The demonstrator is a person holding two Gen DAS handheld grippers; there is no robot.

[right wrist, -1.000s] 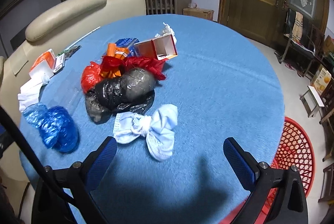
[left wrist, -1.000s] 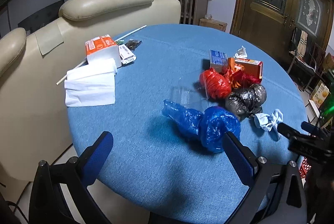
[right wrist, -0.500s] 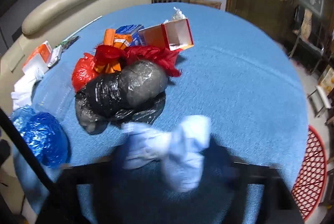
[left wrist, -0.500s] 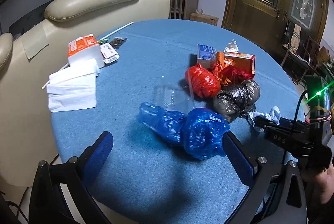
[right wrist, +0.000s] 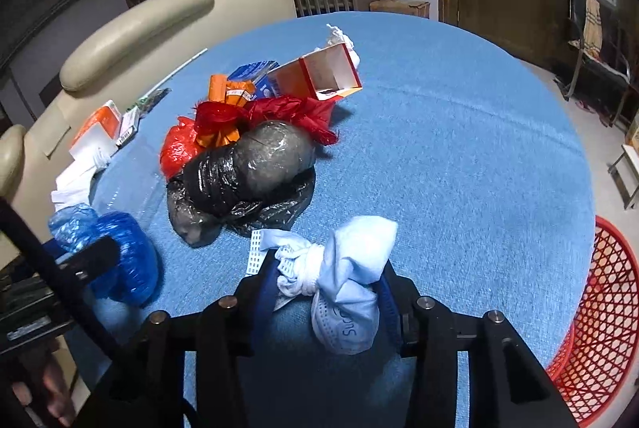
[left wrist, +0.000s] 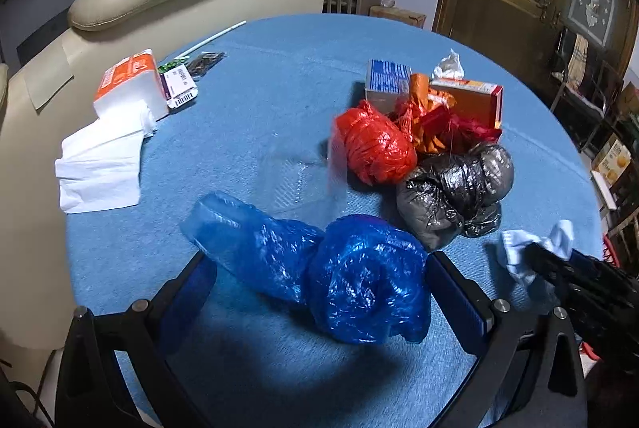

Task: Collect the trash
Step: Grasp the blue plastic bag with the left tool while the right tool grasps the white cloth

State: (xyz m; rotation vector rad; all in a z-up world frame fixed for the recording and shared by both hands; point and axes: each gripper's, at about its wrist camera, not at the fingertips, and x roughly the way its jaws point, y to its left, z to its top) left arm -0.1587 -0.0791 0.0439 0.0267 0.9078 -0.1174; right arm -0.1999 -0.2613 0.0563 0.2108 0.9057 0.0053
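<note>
Right gripper (right wrist: 325, 292) has just closed on knotted face mask (right wrist: 343, 280); left gripper (left wrist: 319, 284) fingers wide around blue bag (left wrist: 359, 276) at lower centre

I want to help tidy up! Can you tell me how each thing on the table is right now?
Right hand-held gripper: just closed, squeezing the knotted face mask.
Left hand-held gripper: open, around the blue plastic bag.
Black bag: tied, on the table.
Red bag: balled up.
Orange carton: open, empty.
</note>
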